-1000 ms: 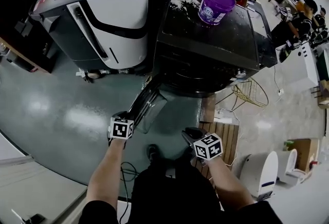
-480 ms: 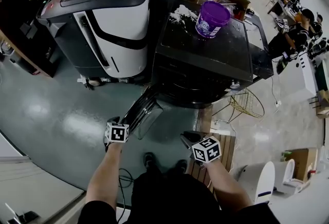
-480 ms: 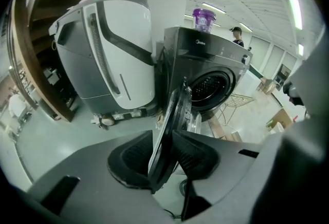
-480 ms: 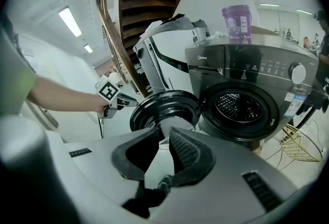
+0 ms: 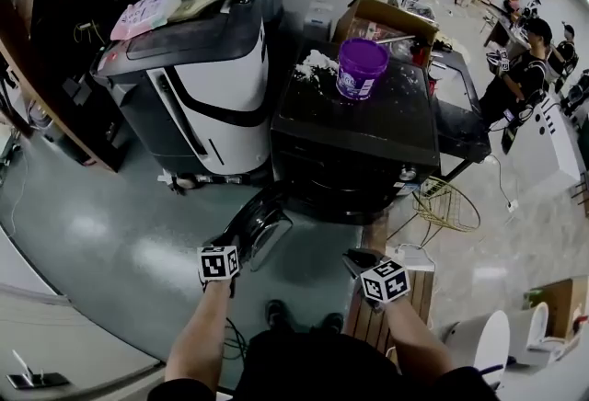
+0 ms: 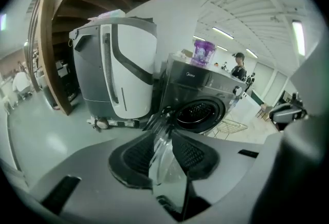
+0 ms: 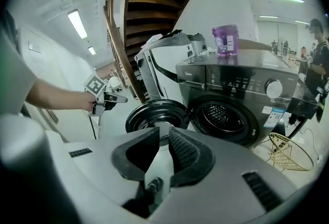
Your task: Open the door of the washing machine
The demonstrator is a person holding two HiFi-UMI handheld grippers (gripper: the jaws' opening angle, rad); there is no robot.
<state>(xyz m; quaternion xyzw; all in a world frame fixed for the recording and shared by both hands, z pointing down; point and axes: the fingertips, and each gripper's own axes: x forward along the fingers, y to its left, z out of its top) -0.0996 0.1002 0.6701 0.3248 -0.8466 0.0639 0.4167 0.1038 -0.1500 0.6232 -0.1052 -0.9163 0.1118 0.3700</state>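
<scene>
Door (image 7: 157, 115): swung wide off the washing machine (image 5: 354, 128)'s front left, upright, inner glass facing the right hand-held gripper (image 7: 164, 133).
Left hand-held gripper (image 6: 164, 135): narrowly spread, beside door's rim.
Right hand-held gripper: almost pressed together, empty.
Hidden: door's lower rim, behind the jaws.

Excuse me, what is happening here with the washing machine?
A person stands before the washing machine with a gripper in each hand. Its round door is already swung open to the left, showing the drum. The left gripper hangs beside the door's edge, jaws slightly apart, seemingly not gripping it. The right gripper is nearly closed and empty.
</scene>
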